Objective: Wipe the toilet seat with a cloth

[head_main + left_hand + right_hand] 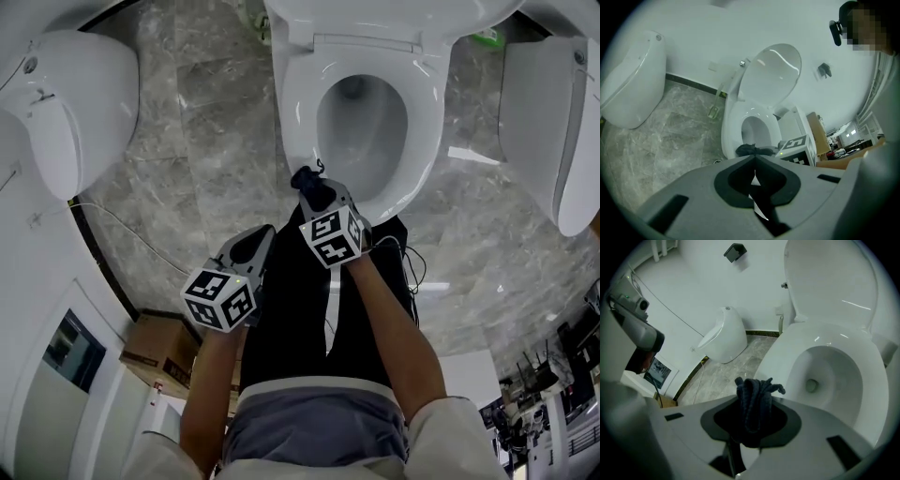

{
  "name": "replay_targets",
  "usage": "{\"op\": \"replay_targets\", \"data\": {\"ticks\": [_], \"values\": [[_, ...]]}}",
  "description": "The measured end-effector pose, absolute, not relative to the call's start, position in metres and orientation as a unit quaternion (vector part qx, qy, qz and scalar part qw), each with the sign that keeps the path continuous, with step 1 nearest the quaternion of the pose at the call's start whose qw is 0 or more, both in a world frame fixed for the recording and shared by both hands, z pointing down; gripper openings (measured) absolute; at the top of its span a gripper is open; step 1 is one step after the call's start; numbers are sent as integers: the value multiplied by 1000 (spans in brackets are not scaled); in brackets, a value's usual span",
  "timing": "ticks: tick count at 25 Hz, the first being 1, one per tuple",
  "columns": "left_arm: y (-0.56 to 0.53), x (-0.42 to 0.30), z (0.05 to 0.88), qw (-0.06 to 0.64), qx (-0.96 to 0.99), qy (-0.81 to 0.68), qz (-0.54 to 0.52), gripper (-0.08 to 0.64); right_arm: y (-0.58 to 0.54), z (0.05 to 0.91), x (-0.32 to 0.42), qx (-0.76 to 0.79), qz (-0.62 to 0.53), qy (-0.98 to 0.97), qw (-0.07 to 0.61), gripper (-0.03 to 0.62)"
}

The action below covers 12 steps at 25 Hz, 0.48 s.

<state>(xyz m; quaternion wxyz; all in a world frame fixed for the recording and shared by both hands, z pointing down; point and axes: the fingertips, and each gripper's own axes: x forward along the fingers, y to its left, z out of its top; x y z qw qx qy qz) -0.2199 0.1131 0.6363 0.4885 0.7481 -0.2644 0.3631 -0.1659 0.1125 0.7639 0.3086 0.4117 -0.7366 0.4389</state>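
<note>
**Inspector:** Arm positions?

**Assistant:** Both forearms reach forward and down from the body. The right gripper (314,192) leads, pitched steeply down at the near rim of the toilet seat (427,122). The left gripper (255,242) hangs beside it and further back, over the marble floor (206,141), apart from the bowl.

**Inspector:** Jaws?

**Assistant:** The right is clenched on a dark bunched cloth (754,399), which sits at the seat's front-left edge. The left jaws are pressed together, empty.

**Inspector:** Surroundings?

**Assistant:** The lid (771,75) stands raised. There is a white urinal (84,103) to the left and another white fixture (553,122) to the right, both well apart from the toilet. A cardboard box (159,349) lies near the person's left side.
</note>
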Motion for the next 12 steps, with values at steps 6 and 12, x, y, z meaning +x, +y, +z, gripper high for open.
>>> {"op": "replay_targets", "data": {"ticks": [6,12], "values": [[115,-207,639,480,753,-246,376,9,152,764,-164,393,472,-733,294,98],[120,-199,643,478,753,-237,385,9,182,766,-153,366,502,-731,282,98]]}}
